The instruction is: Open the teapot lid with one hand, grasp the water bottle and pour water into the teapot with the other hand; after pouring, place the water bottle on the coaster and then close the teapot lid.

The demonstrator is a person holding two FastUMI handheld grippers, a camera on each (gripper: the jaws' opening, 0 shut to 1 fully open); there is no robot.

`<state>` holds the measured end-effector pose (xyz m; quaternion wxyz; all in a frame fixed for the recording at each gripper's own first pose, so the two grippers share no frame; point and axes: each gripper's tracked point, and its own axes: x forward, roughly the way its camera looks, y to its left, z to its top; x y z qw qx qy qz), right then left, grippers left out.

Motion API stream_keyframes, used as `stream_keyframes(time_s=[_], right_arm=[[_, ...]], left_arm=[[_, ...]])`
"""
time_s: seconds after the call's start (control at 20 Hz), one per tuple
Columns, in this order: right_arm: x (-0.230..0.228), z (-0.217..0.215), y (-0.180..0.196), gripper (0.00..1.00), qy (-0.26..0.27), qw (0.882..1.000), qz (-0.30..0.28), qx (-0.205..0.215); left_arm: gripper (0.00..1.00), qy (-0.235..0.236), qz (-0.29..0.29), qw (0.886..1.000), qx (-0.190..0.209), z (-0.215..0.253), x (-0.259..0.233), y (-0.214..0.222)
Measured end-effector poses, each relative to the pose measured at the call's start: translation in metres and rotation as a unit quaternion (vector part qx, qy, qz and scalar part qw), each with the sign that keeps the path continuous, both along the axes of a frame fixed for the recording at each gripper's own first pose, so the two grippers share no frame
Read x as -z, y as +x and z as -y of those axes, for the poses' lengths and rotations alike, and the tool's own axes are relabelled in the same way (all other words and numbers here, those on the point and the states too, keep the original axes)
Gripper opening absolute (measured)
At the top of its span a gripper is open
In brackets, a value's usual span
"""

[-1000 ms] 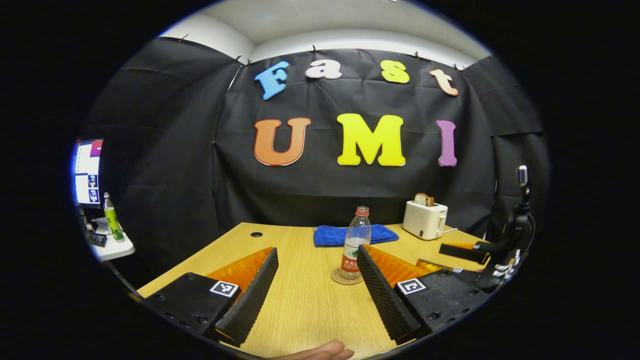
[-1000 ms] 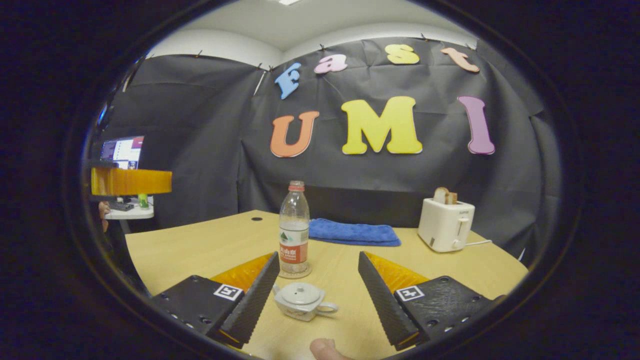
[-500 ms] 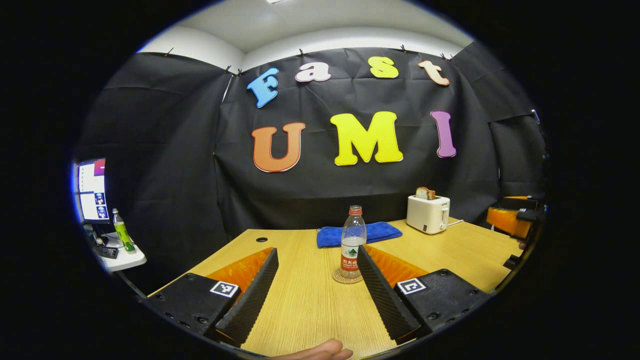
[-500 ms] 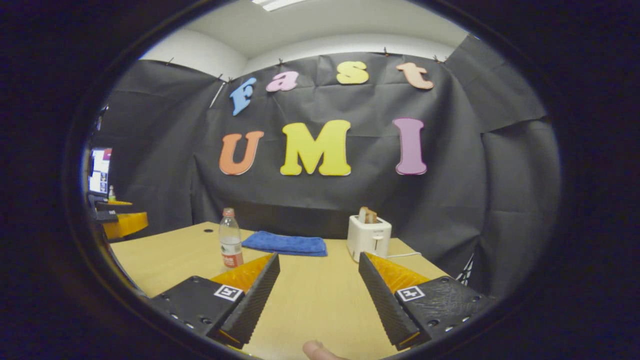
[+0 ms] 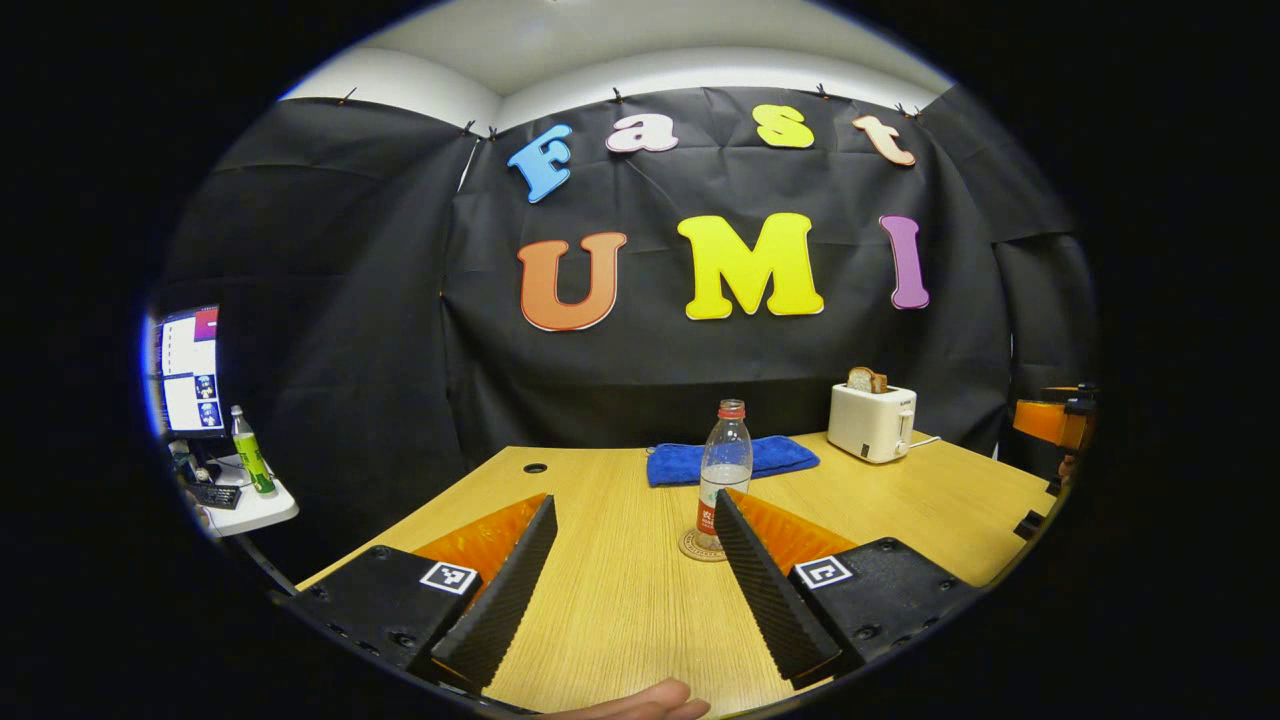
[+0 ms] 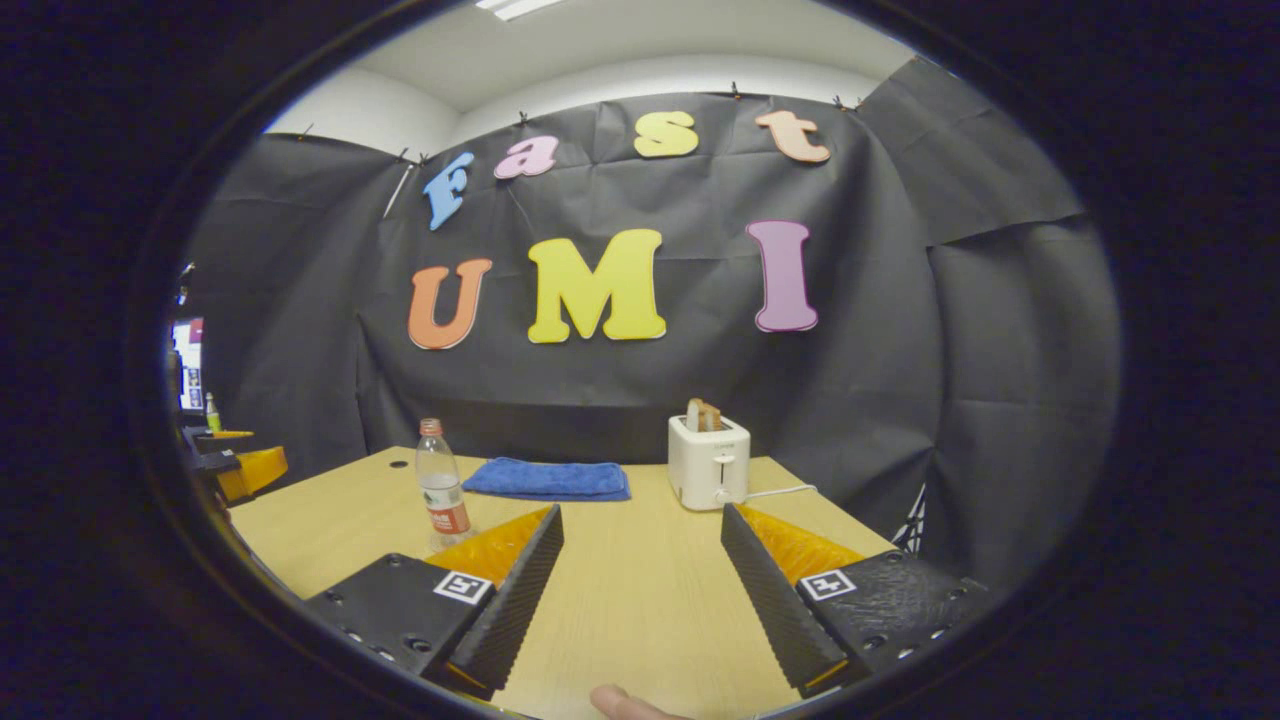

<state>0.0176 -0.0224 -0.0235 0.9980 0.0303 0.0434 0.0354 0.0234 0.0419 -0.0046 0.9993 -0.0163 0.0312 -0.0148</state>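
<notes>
A clear water bottle (image 5: 722, 470) with a red cap and red label stands upright on a round coaster (image 5: 692, 548) in the middle of the wooden table (image 5: 620, 600). My left gripper (image 5: 634, 497) is open and empty, low over the table; the bottle is just beyond its right fingertip. The right gripper's body (image 5: 1050, 420) shows at the far right edge of the left gripper view. In the right gripper view the bottle (image 6: 438, 485) stands off to the left, and my right gripper (image 6: 641, 512) is open over bare table. The left gripper's body (image 6: 245, 465) shows at that view's left edge.
A white toaster (image 5: 872, 422) with bread in it stands at the back right, and a folded blue cloth (image 5: 735, 460) lies behind the bottle. A cable hole (image 5: 535, 467) is at the table's back left. A side table (image 5: 245, 505) with a green bottle and a monitor stands to the left.
The right gripper has swung to the right and pulled back, so the teapot and its lid left its view and the bottle slid left. The left gripper shifted only slightly.
</notes>
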Motion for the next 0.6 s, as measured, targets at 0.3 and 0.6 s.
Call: stream_keyframes(time_s=[0.3,0.6], right_arm=[[-0.0024,-0.0052,-0.0032,0.93,-0.012,1.0,0.008,-0.002],[-0.0053,-0.0019,-0.0048,0.93,-0.014,1.0,0.013,0.004]], left_arm=[[0.99,-0.005,0.002,1.0,0.003,0.0005,-0.0016,-0.0024],[0.99,-0.005,0.006,1.0,0.005,0.0019,-0.0057,-0.0038]])
